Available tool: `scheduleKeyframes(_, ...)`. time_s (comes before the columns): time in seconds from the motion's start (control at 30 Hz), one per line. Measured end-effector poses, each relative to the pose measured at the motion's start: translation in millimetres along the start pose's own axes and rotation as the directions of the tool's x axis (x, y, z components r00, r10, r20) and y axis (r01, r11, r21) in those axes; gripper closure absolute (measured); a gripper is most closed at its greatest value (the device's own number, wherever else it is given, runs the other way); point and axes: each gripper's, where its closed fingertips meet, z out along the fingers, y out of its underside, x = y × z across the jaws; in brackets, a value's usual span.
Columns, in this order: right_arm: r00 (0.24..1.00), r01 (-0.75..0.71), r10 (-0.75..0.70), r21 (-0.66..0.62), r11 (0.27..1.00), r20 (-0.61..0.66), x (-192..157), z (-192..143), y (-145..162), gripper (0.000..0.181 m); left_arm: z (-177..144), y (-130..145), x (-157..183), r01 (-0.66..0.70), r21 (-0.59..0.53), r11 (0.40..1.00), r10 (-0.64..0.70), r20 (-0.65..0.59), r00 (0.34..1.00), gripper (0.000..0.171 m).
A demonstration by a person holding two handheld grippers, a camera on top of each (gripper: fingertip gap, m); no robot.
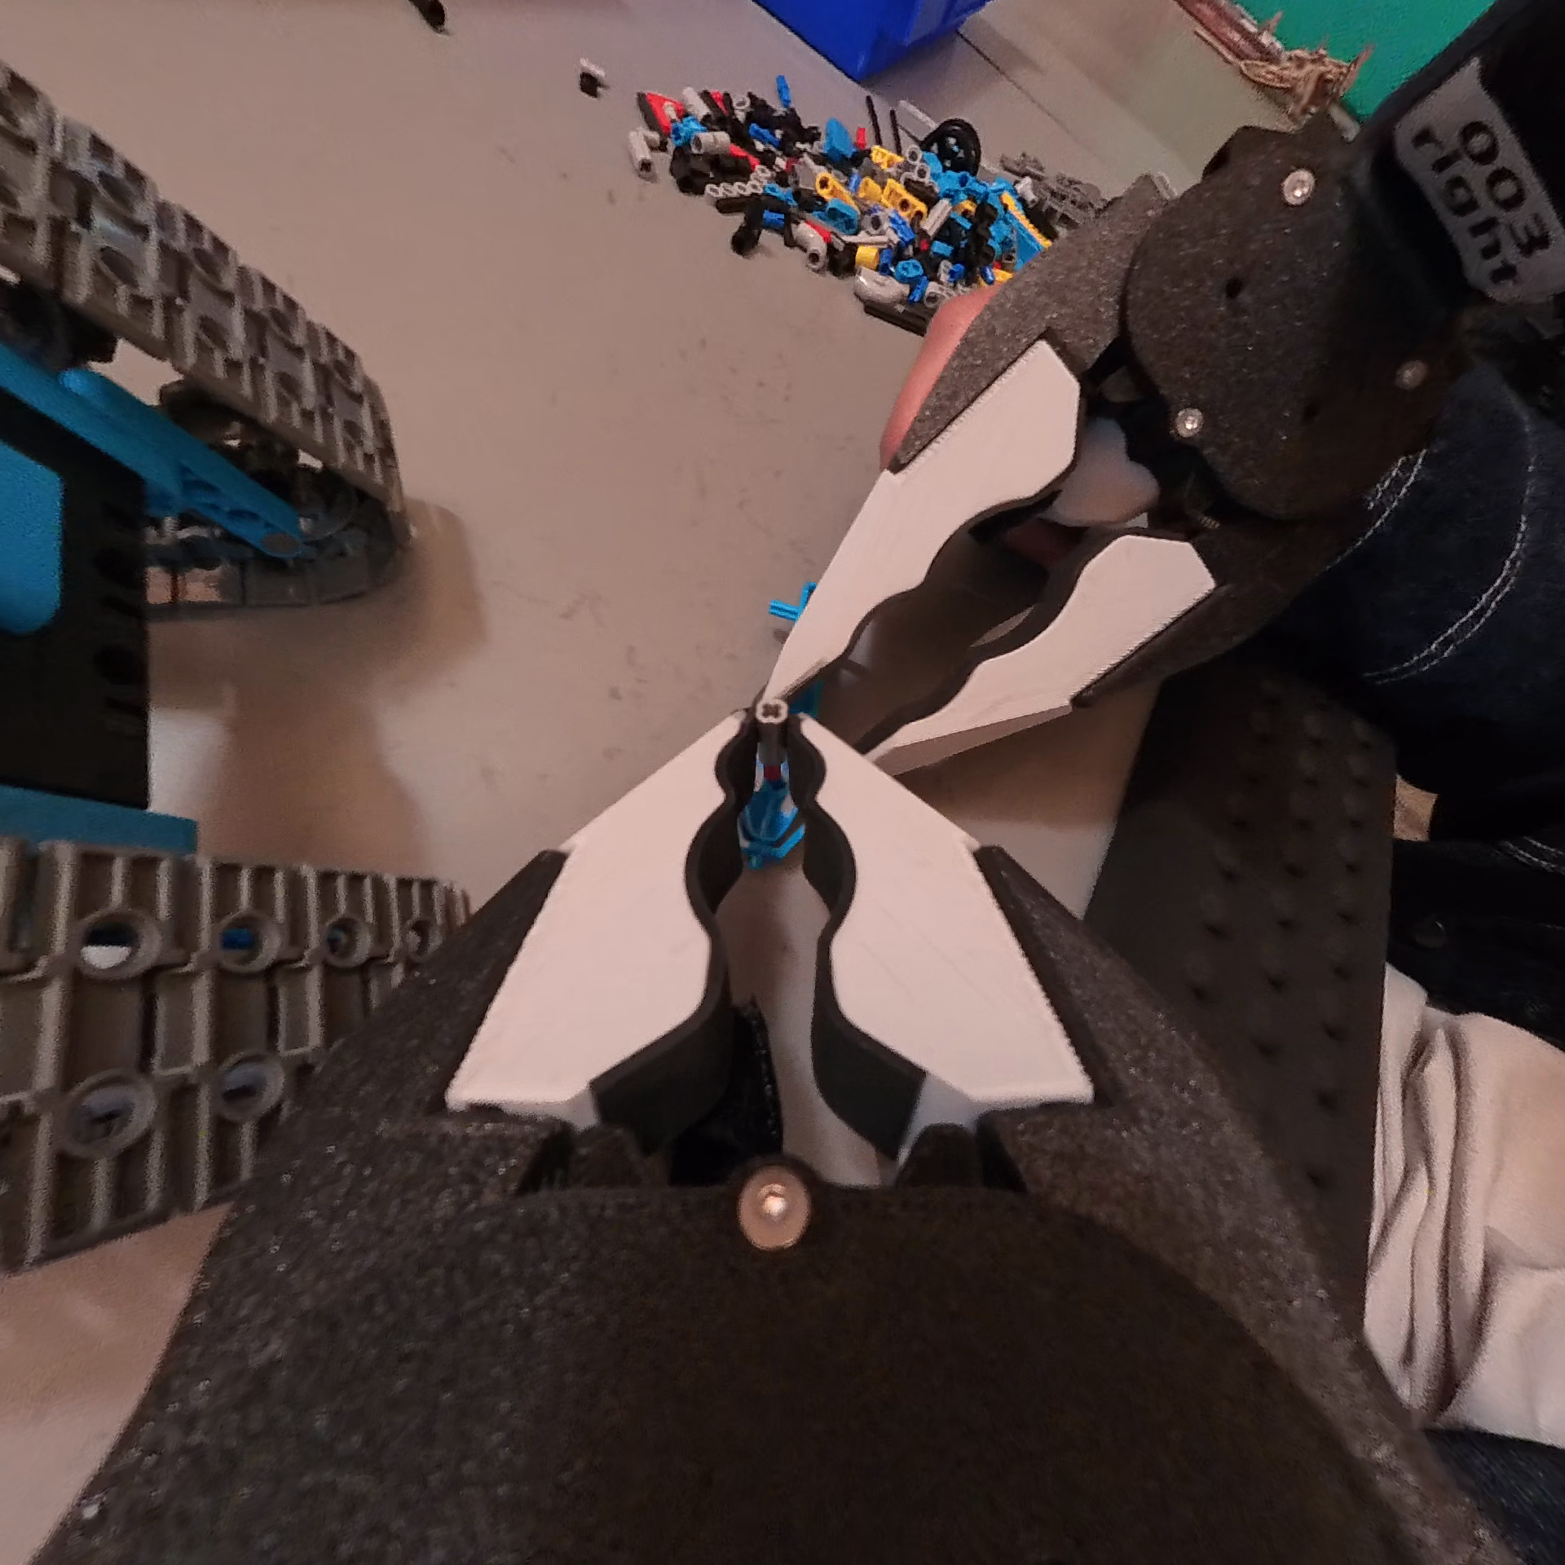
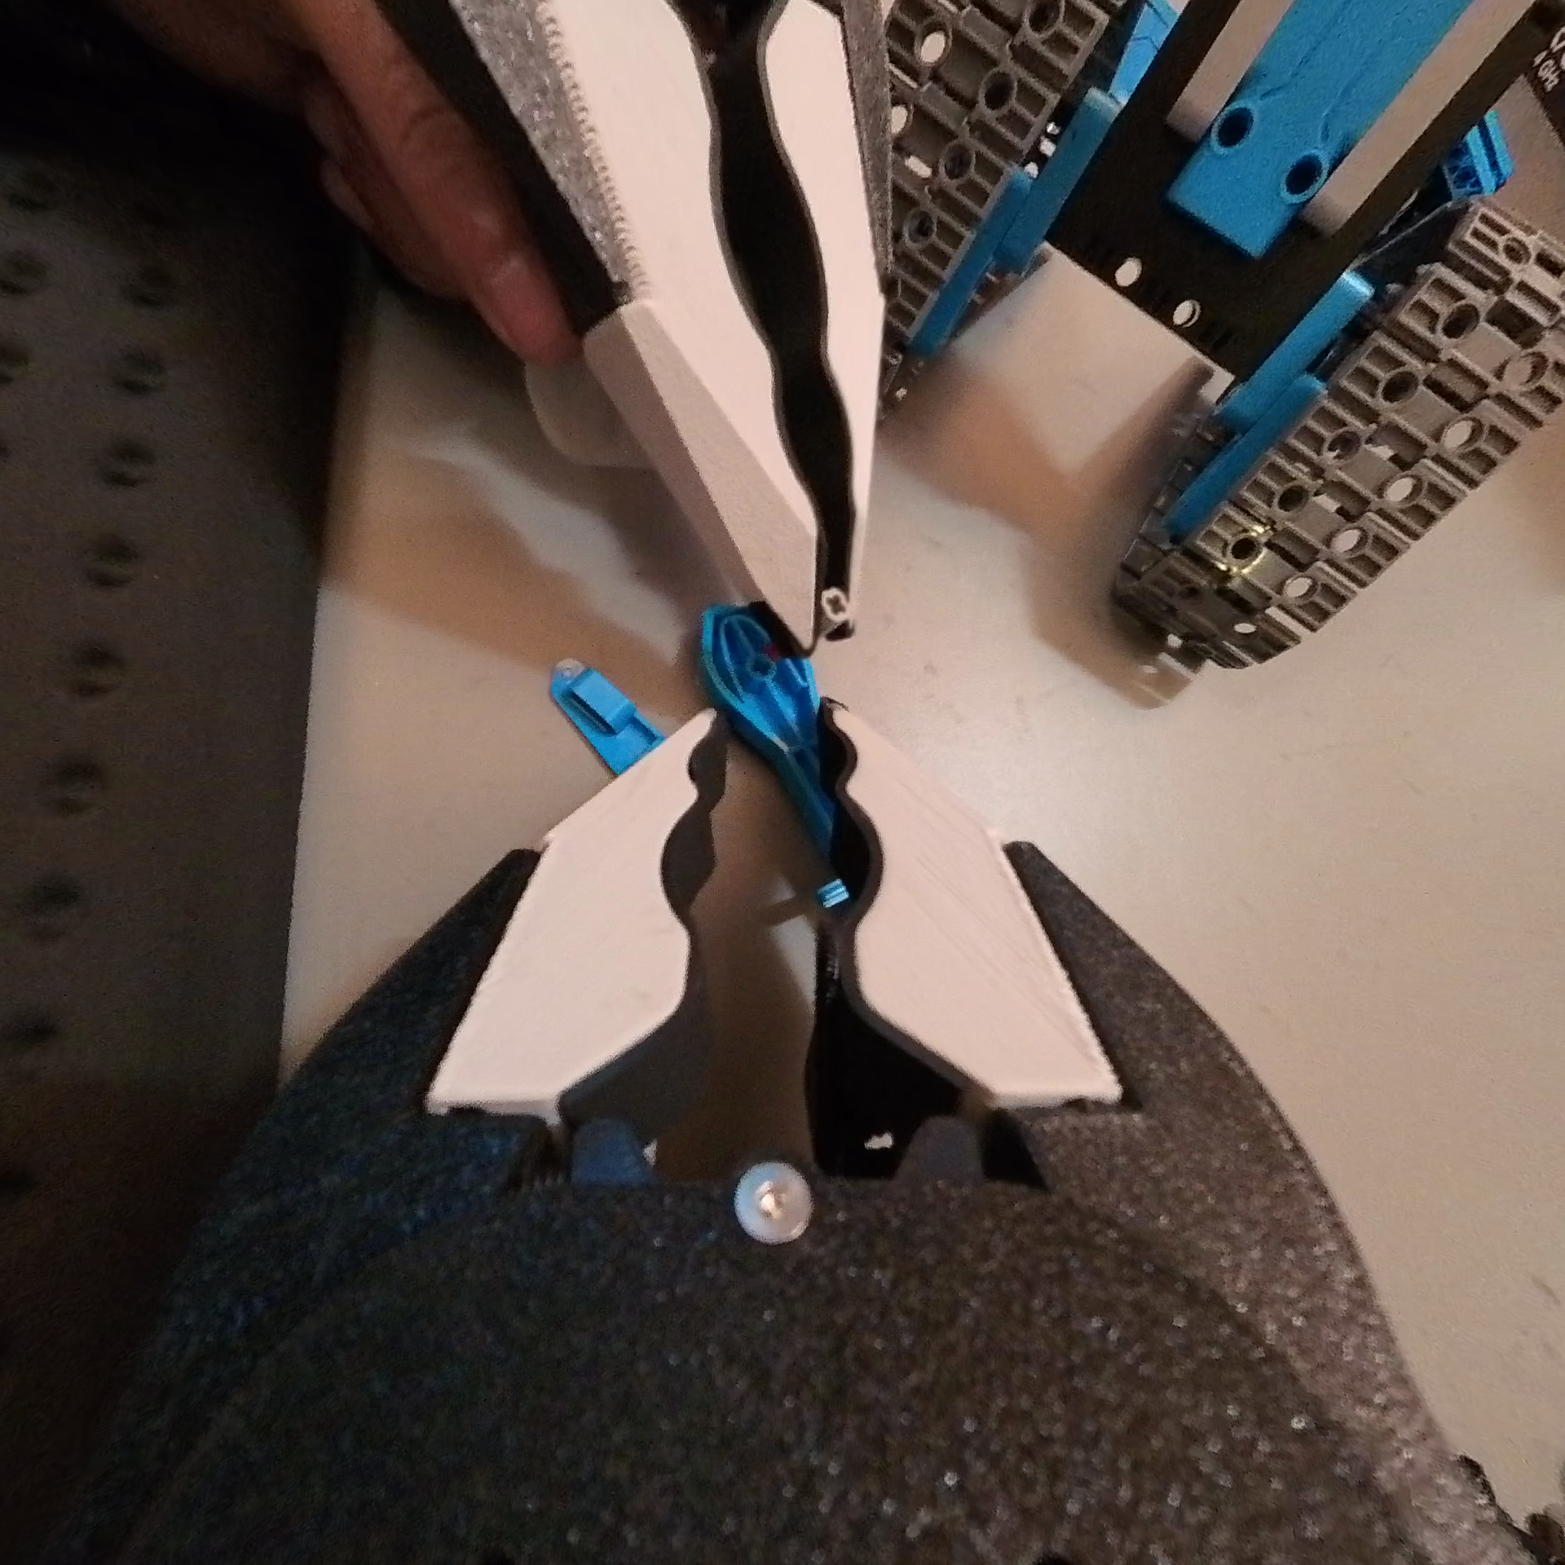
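Note:
My left gripper [image 1: 772, 720] is shut on a small grey cross-hole connector [image 1: 772, 710], pinched at its very tips. A blue plastic part [image 1: 766, 826] joins onto this connector and shows through the gap between the fingers. In the right wrist view the left gripper [image 2: 826, 622] comes down from the top with the grey connector [image 2: 834, 605] in its tips. My right gripper [image 2: 775, 720] meets it tip to tip. Its fingers stand a little apart and close on the blue part [image 2: 758, 690]. The right gripper also shows in the left wrist view [image 1: 834, 720].
A tracked model with grey treads [image 1: 212, 279], blue beams and a black frame [image 2: 1126, 212] stands close by. A loose blue piece [image 2: 605, 720] lies on the pale table [image 1: 550, 423]. A pile of small parts [image 1: 864, 195], a blue bin [image 1: 872, 25] and a black dotted mat [image 2: 85, 593] lie around it. Left and right tips are no more than a few centimetres apart.

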Motion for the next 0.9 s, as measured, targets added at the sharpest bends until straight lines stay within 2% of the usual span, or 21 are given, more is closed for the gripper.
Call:
scheduleKeyframes(0.47,1.0,-0.027,0.027,0.009,1.0,0.011,0.8,0.8,0.4,0.162,3.6,3.8,1.7,-0.055,-0.03,0.998,0.056,0.033,0.998,0.166)
scheduleKeyframes(0.73,1.0,-0.024,0.024,0.006,1.0,0.007,0.8,0.8,0.3,0.162,3.3,5.1,0.7,-0.039,-0.034,0.999,0.04,0.029,0.999,0.166)
scheduleKeyframes(0.9,0.995,-0.086,0.083,0.045,0.995,0.057,-2.2,-3.8,-6.2,0.161,4.2,6.1,2.0,-0.048,-0.042,0.998,0.049,0.026,0.998,0.166)
